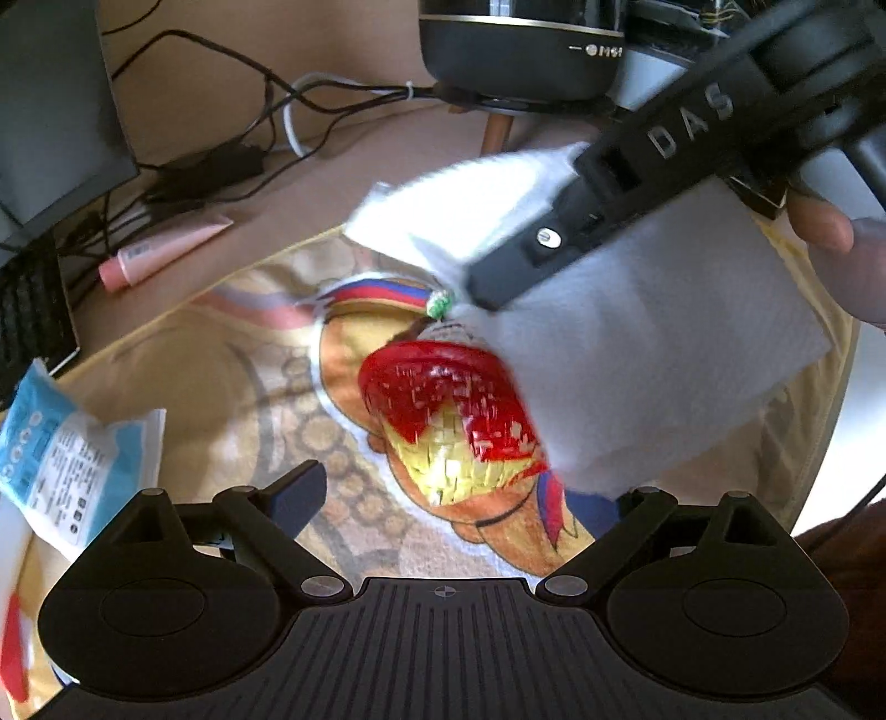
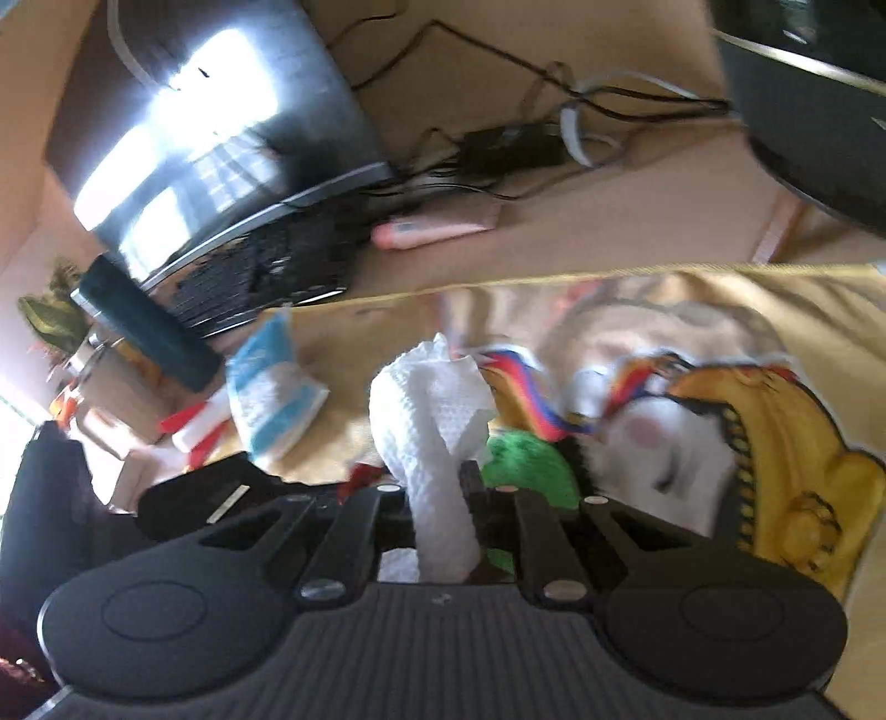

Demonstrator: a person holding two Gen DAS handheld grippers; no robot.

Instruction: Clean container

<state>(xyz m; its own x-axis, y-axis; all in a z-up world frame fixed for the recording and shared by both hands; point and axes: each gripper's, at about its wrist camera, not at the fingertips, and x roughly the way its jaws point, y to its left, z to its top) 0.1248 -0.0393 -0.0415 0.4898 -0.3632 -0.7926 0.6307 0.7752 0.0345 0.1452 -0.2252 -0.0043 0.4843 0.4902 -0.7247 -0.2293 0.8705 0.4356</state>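
Container: red translucent plastic container (image 1: 443,410), tilted, lying on the cartoon-printed yellow cloth (image 1: 210,387) straight ahead of the left jaws, between their two fingers in view but apart from both; its lower part shows yellow, and motion blur hides finer detail.
Left gripper: black two-finger gripper (image 1: 470,487), jaws spread wide and grasping nothing; only the tips of the fingers show at either side.
Right gripper: black two-finger gripper (image 2: 437,487), jaws clenched on a crumpled white paper towel (image 2: 432,421) that stands up ahead of them; in the left wrist view this gripper (image 1: 487,293) comes in from the upper right with the towel (image 1: 664,332) draped under it, touching the container's far edge.
Writing: raised letters "DAS" on the right gripper's arm; part of a logo, not fully legible, on the black round appliance (image 1: 520,50) far ahead of the left jaws.
Person: fingers of a hand (image 1: 841,243) at the right edge, behind the right gripper.
Counter: tan counter (image 1: 343,144) beyond the cloth, carrying a pink tube (image 1: 160,252) and tangled black cables (image 1: 221,160) ahead and left of the left jaws.
Packet: blue-and-white printed packet (image 1: 61,448) beside the left finger; its print is too small to read.
Green thing: blurred green object (image 2: 526,465) just right of the right jaws; what it is I cannot tell.
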